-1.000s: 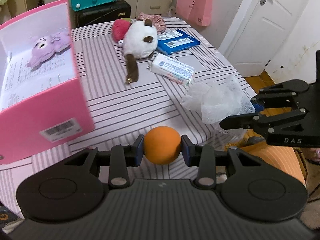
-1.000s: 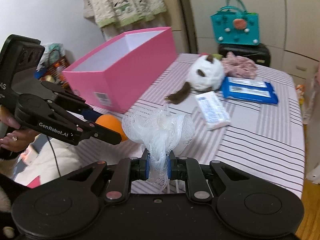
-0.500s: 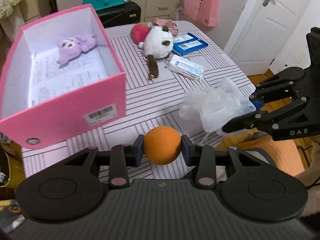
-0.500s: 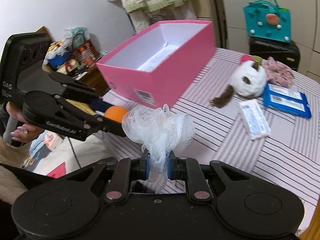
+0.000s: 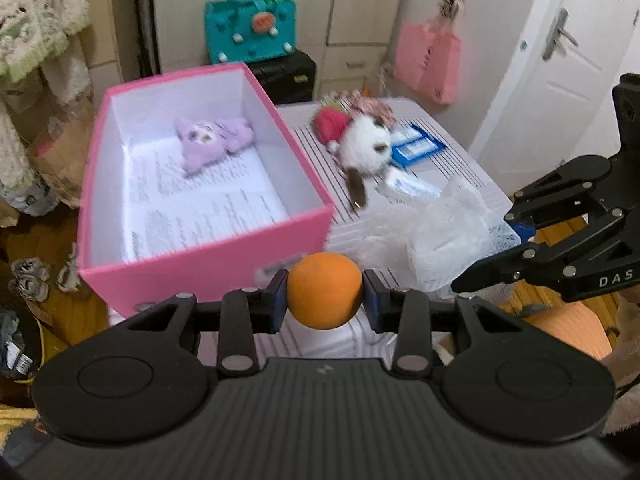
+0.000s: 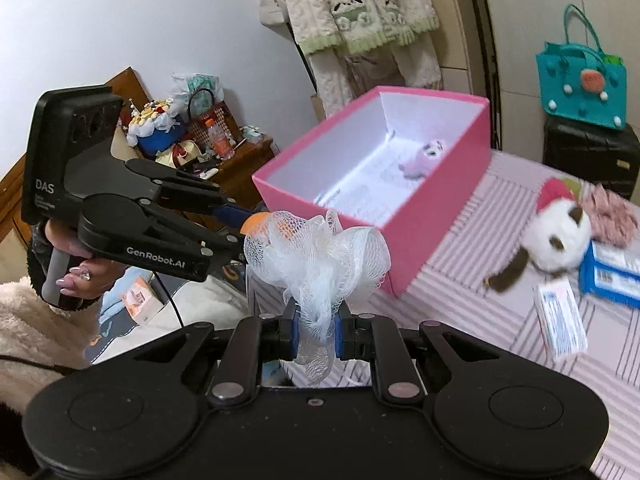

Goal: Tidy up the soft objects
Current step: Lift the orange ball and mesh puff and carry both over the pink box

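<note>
My left gripper [image 5: 325, 295] is shut on an orange ball [image 5: 325, 290], held in the air just in front of the pink box's near wall [image 5: 208, 256]. My right gripper [image 6: 316, 330] is shut on a white mesh bath pouf [image 6: 320, 254], also raised, to the right of the left gripper; the pouf shows in the left wrist view [image 5: 444, 232]. The open pink box [image 6: 436, 224] holds a purple plush [image 5: 212, 140] at its far end. A white plush cat [image 5: 368, 148] and a red plush [image 5: 328, 125] lie on the striped table [image 6: 500, 336].
Two blue wipe packs [image 6: 612, 270] and a white pack [image 6: 560, 324] lie right of the cat, with a pink floral cloth [image 6: 612, 212] behind. A teal bag [image 5: 250, 28] sits on a black case beyond the table. A cluttered wooden cabinet [image 6: 224, 168] stands left.
Both grippers have risen and pulled back with their loads. The box's inside and the purple plush now show more fully in both views.
</note>
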{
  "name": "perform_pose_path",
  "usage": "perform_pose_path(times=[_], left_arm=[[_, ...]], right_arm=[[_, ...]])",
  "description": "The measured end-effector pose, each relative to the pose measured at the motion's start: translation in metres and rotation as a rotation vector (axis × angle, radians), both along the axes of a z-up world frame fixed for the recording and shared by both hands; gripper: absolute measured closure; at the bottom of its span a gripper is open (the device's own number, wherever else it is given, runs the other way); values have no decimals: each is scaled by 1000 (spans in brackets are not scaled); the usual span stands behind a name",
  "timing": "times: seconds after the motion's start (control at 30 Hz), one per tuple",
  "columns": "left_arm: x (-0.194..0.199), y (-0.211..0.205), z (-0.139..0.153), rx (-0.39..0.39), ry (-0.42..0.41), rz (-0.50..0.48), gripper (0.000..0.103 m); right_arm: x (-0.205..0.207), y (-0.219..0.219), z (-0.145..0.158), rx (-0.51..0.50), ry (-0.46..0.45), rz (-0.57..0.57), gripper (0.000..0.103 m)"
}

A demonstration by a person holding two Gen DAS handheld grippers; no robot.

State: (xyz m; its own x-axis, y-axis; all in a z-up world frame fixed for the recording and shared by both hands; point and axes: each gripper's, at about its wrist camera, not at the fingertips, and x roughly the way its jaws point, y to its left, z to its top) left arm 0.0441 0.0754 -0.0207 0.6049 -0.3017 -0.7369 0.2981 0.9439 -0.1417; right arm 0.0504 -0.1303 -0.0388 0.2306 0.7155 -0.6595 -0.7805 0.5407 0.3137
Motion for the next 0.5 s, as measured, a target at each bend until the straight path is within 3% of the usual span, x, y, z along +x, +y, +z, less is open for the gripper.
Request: perform_pose_path(times=[0.17, 0.37, 0.5], left_arm=[[11, 20, 8, -13, -50, 37, 66], [34, 42, 16, -54, -86, 56, 66], [60, 49, 20, 40, -58, 87, 66]], right_arm=[[5, 17, 18, 18, -131, -13, 84], [31, 42, 32, 22, -179, -3, 84], [55, 57, 45, 48, -182, -6, 84]])
